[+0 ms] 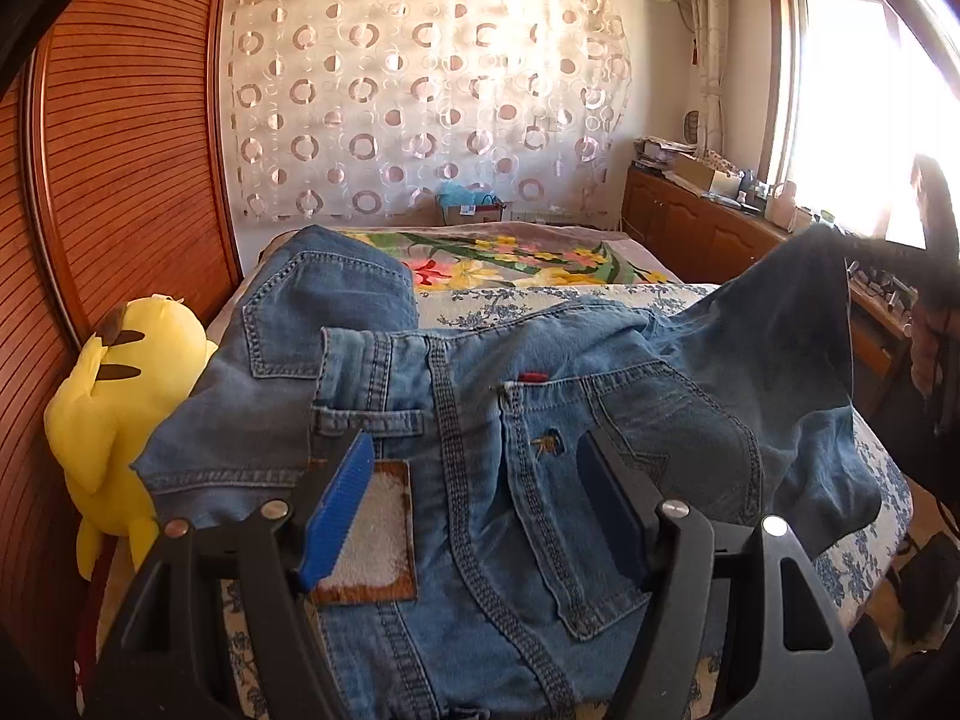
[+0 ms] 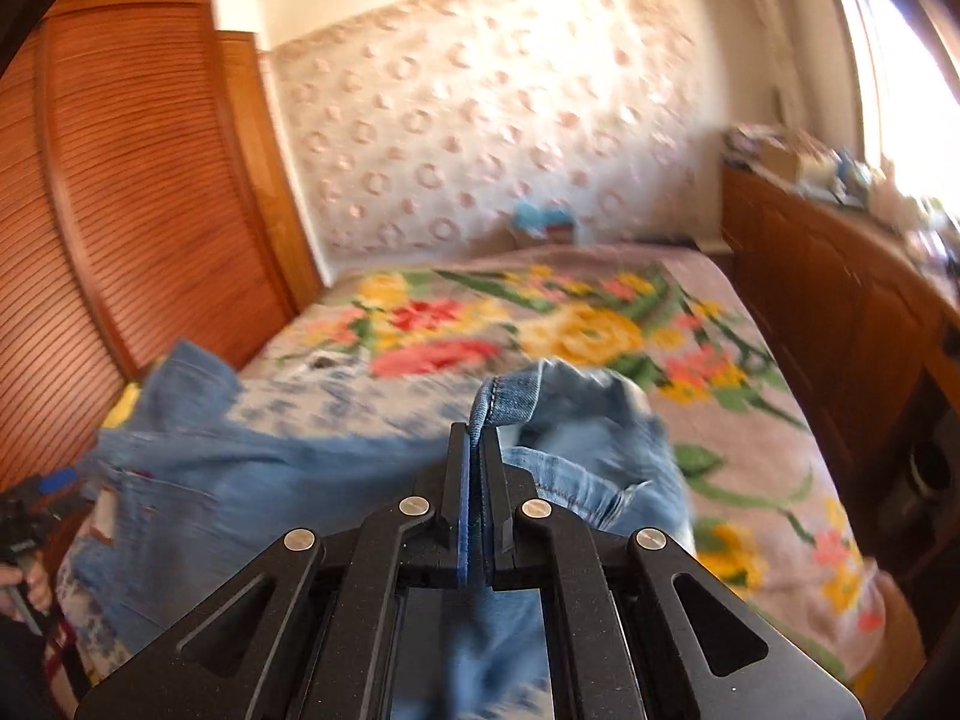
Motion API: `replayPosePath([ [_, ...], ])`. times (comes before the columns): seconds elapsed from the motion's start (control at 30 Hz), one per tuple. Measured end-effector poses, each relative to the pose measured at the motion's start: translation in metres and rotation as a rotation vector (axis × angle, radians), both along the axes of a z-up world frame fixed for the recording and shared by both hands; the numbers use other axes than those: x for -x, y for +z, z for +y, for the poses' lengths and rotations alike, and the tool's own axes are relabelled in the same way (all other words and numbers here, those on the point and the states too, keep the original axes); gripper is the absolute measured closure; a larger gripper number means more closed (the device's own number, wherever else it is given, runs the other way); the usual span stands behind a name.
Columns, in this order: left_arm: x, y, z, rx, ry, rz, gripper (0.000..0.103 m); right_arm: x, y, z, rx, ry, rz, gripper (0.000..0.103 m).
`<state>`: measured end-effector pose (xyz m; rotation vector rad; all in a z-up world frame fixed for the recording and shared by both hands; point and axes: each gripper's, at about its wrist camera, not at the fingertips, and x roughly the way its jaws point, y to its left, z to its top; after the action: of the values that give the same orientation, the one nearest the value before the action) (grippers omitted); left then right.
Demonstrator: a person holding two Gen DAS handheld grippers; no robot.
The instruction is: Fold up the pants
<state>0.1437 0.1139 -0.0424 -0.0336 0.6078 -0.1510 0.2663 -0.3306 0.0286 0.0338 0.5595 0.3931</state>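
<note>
Blue jeans [image 1: 690,420] lie across the bed with the back pockets up and the waistband nearest me. My left gripper [image 1: 477,450] hovers open just above the waistband, its blue pads on either side of the centre seam, beside the leather patch [image 1: 366,534]; nothing is gripped. My right gripper [image 2: 474,429] is shut on the hem of one jeans leg [image 2: 510,396], and the denim hangs from it above the bed. In the left wrist view that leg [image 1: 798,300] rises toward the right edge.
A yellow plush toy [image 1: 120,396] sits at the bed's left edge against a slatted wooden wardrobe [image 1: 120,180]. A floral blanket [image 2: 600,324] covers the far half of the bed. A cluttered wooden cabinet [image 1: 690,228] runs along the right under the window.
</note>
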Motion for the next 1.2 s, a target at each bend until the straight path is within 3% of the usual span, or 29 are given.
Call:
replayPosePath([
  [0.2,0.023,0.005,0.013,0.007,0.024,-0.025,0.033,0.018,0.035,0.082,0.014,0.161,-0.068,0.103],
  [0.43,0.045,0.011,0.035,0.014,0.072,-0.049,0.033,0.053,0.056,0.162,-0.001,0.354,-0.101,0.103],
  [0.63,0.061,0.012,0.048,0.019,0.097,-0.06,0.033,0.08,0.04,0.204,0.023,0.457,-0.047,0.103],
  [0.7,0.064,0.011,0.048,0.016,0.099,-0.059,0.033,0.081,0.026,0.205,0.044,0.447,-0.018,0.099],
  [0.73,0.065,0.01,0.047,0.015,0.096,-0.058,0.033,0.082,0.021,0.203,0.05,0.438,-0.01,0.094],
  [0.77,0.065,0.009,0.045,0.014,0.093,-0.055,0.033,0.083,0.015,0.2,0.055,0.429,-0.003,0.082],
  [0.8,0.065,0.008,0.042,0.013,0.089,-0.051,0.033,0.085,0.009,0.196,0.054,0.427,0.005,0.079],
  [0.97,0.06,0.005,0.022,-0.005,0.043,-0.04,0.033,0.09,-0.007,0.165,0.071,0.391,0.012,0.073],
  [1.2,0.049,-0.005,-0.016,-0.028,-0.045,-0.011,0.033,0.096,-0.057,0.119,0.105,0.289,0.054,0.069],
])
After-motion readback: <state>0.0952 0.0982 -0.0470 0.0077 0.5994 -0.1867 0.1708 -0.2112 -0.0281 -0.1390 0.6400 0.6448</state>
